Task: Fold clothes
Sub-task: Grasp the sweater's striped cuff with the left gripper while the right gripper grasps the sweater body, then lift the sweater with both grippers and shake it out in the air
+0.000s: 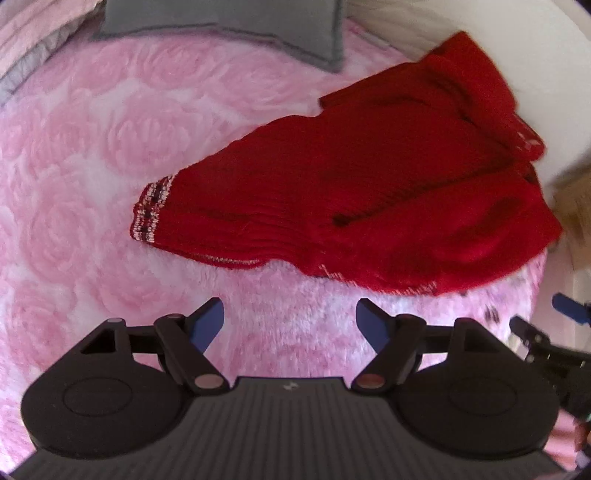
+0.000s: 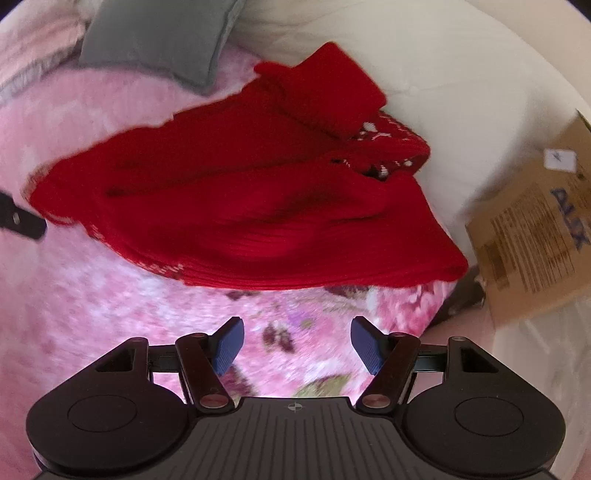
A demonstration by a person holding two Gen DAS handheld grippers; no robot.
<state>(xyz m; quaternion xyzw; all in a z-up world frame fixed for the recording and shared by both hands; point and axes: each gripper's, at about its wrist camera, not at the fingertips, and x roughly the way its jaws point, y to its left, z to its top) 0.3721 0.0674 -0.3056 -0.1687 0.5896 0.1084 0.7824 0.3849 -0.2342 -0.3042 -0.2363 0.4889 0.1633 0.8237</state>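
Note:
A red knitted sweater (image 1: 388,192) lies partly folded on a pink fluffy blanket (image 1: 110,166), with a striped cuff pointing left. It also shows in the right wrist view (image 2: 258,206), with a patterned part at its far right. My left gripper (image 1: 290,325) is open and empty, a little short of the sweater's near hem. My right gripper (image 2: 297,343) is open and empty, just short of the sweater's near edge. The right gripper also shows at the right edge of the left wrist view (image 1: 554,332).
A grey pillow (image 1: 229,26) lies at the far end of the bed; it also shows in the right wrist view (image 2: 159,37). A cream wall or headboard (image 2: 443,74) is behind the sweater. A cardboard box (image 2: 535,221) stands at the right.

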